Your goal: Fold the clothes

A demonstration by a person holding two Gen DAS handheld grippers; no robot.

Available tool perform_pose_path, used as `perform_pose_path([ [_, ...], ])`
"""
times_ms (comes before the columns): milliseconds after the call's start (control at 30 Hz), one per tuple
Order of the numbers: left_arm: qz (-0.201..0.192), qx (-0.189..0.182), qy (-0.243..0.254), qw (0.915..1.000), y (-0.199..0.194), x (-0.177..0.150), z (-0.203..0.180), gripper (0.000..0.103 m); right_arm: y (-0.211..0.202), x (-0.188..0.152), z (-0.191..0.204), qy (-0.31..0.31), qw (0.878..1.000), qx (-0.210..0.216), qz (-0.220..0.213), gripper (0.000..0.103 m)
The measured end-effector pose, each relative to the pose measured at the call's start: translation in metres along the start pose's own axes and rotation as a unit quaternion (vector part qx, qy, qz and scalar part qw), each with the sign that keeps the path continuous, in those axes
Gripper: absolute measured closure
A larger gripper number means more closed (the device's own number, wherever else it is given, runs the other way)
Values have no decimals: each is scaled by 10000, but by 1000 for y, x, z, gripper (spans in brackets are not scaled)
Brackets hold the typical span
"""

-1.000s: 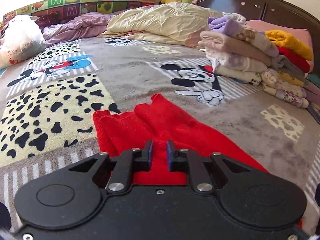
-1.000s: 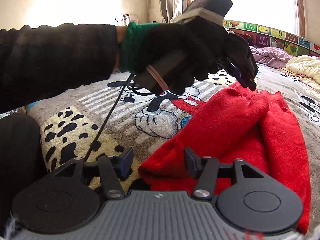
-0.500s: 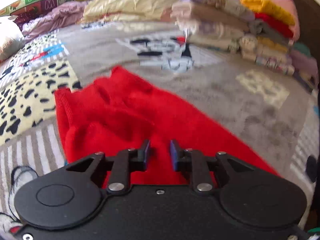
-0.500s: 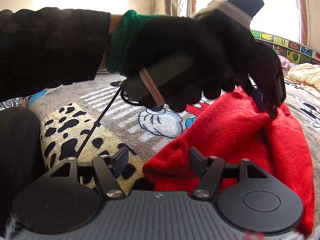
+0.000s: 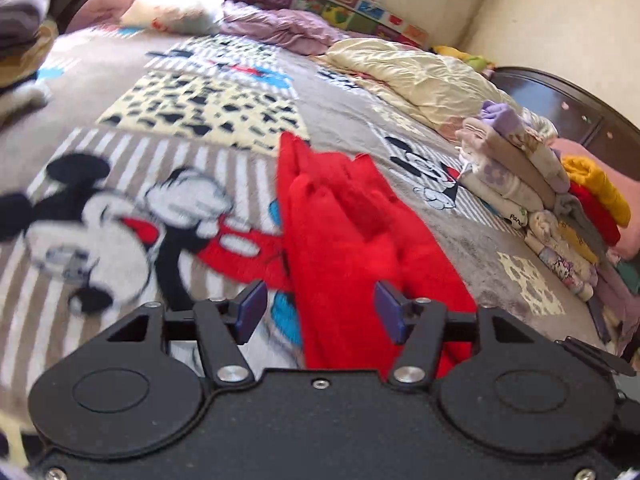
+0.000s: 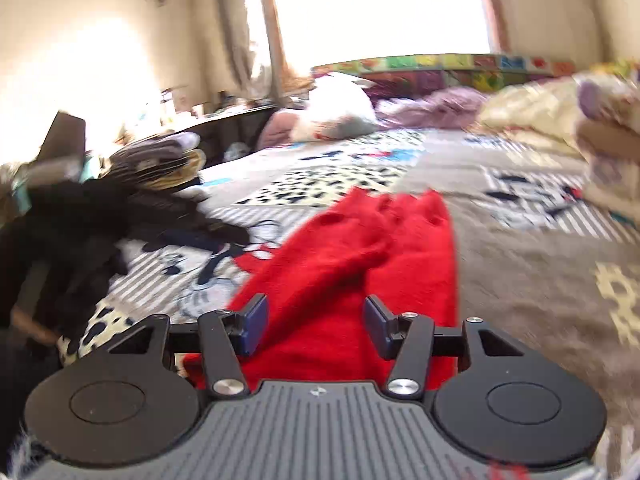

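Cartoon-print blanket (image 5: 224, 92) covers the bed, w/ a cream quilt (image 5: 420, 76) bunched at the far side & a stack of folded clothes (image 5: 532, 184) by the dark headboard (image 5: 560, 100). Red garment (image 5: 352, 232) lies folded lengthwise mid-blanket, running away from both cams, clear of the stack. Left gripper (image 5: 318, 312) has just been opening, jaws abt half apart over the garment's near end, pads not pressing it; right gripper (image 6: 314, 326) has just been closing, also abt half apart above the cloth, holding nothing; gloved left hand (image 6: 80, 216) blurred at left.
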State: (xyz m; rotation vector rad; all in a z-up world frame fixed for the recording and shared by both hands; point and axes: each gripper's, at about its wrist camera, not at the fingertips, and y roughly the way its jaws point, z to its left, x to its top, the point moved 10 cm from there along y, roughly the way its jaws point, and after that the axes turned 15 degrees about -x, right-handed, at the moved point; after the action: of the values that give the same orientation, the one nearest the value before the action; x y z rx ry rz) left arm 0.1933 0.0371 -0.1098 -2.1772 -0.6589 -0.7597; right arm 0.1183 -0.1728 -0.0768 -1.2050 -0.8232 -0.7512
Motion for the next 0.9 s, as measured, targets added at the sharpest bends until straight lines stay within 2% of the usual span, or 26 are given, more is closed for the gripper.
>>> perform_pose_path([
  [67,-37,-39,-659,9978,-8,-22,11,44,10,-8,-36,888,9955,-89,325,47],
  [133,-71,-215,-1217,9923,-11,-39,15,44,22,-22,-66,1893,9795,-9,687,47],
  [167,-76,-297,-1351,9904,-11,-42,15,44,29,-32,-72,2340,9686,102,836,47],
  [267,-96,-412,-1596,9863,-7,-45,13,44,43,-50,-72,3122,9426,566,1046,43],
  [367,-106,-456,-1712,9841,-4,-48,9,44,48,-53,-65,3157,9392,687,1162,42],
  [467,-106,-431,-1695,9845,-2,-52,5,51,50,-56,-64,3265,9358,682,1143,44],
  [567,-122,-468,-1777,9829,0,-57,5,55,53,-60,-68,3440,9301,583,1146,62],
  [600,-120,-472,-1810,9823,0,-58,5,60,54,-63,-70,3476,9291,521,1152,71],
  [633,-99,-473,-1868,9812,1,-61,6,72,55,-64,-71,3500,9286,462,1144,74],
  [700,-124,-450,-1932,9801,2,-65,10,84,56,-64,-71,3461,9309,434,1089,74],
  [733,-157,-464,-1966,9793,1,-65,11,89,56,-63,-69,3411,9329,416,1077,80],
  [833,-273,-529,-2185,9740,-7,-65,11,92,53,-59,-70,3442,9316,432,1085,89],
  [900,-261,-449,-2112,9761,-8,-65,11,91,52,-57,-66,3251,9374,411,1181,90],
])
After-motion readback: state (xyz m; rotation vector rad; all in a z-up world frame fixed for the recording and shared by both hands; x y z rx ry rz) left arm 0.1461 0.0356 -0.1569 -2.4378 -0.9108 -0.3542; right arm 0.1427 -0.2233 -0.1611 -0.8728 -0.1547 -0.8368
